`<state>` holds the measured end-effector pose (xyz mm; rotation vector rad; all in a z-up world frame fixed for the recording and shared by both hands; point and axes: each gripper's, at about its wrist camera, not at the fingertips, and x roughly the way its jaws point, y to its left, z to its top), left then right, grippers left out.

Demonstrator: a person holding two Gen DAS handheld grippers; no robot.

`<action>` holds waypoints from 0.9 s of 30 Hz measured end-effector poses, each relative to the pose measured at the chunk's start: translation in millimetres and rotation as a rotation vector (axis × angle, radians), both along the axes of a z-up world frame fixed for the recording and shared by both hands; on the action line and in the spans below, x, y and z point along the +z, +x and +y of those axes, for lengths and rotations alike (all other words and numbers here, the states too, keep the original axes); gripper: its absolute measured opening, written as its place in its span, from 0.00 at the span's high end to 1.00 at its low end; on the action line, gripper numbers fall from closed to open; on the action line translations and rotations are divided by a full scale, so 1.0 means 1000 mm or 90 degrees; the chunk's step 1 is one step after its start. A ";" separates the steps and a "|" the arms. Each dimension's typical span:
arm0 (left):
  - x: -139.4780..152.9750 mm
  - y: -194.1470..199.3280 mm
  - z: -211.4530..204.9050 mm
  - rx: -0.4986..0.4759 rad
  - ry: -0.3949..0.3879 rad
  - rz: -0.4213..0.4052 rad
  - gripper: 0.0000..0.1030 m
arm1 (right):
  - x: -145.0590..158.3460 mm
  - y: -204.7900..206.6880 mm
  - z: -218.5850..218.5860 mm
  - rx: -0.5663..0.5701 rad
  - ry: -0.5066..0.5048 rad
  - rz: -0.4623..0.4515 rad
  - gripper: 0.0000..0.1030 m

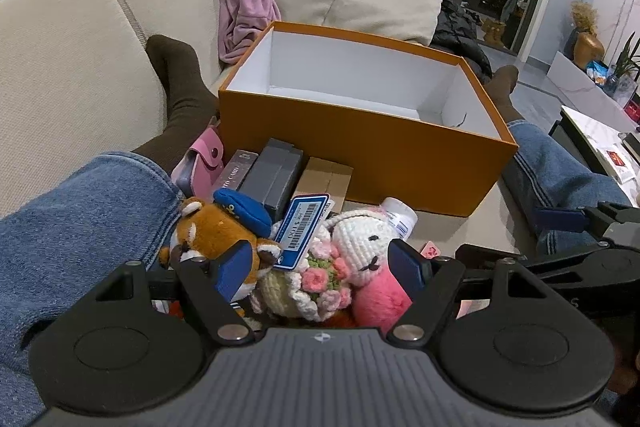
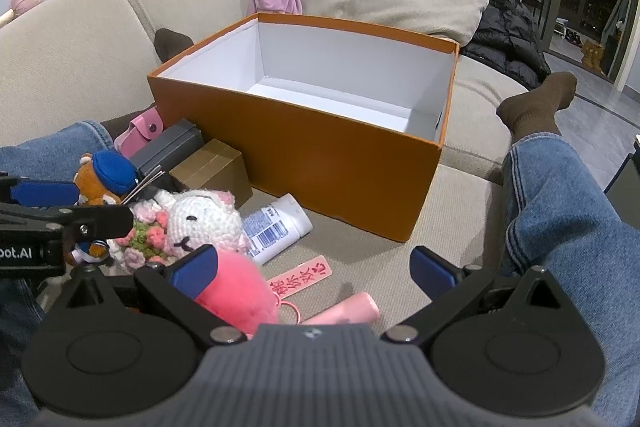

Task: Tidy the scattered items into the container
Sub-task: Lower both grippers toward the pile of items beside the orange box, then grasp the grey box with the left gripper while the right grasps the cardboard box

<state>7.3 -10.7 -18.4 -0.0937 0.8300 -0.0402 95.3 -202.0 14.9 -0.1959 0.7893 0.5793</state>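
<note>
**Both grippers wide open over the toy pile, orange box empty**

Your left gripper point(image 1: 326, 265) hangs with its jaws spread wide, nothing clamped; the crocheted bunny point(image 1: 362, 239) with its flower bouquet point(image 1: 320, 277) sits between the pads, and the fox plush in a blue cap point(image 1: 216, 227) lies just beside the left pad. Your right gripper point(image 2: 314, 273) is equally wide apart and holds nothing, with the pink tag point(image 2: 300, 277) and pink tube point(image 2: 348, 309) below it. The orange box point(image 2: 320, 163) stands open on the sofa point(image 2: 460, 211) between your legs, its white inside bare. A white bottle point(image 2: 276, 229) lies touching its front wall; a grey box point(image 1: 276, 179), brown box point(image 1: 326, 179) and pink pouch point(image 1: 202, 163) crowd its left corner
</note>
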 end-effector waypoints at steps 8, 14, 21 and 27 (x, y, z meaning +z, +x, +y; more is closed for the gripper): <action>0.008 0.000 0.017 0.023 -0.005 -0.001 0.33 | 0.002 0.002 0.009 0.028 0.003 0.007 0.15; 0.020 0.006 0.041 0.046 0.000 -0.006 0.39 | 0.009 0.015 0.025 0.062 0.037 0.043 0.27; 0.025 0.036 0.053 0.023 0.011 0.009 0.44 | 0.010 0.043 0.055 0.067 0.073 0.091 0.33; 0.009 0.075 0.037 -0.056 0.052 0.047 0.45 | 0.000 0.072 0.073 0.038 0.103 0.163 0.38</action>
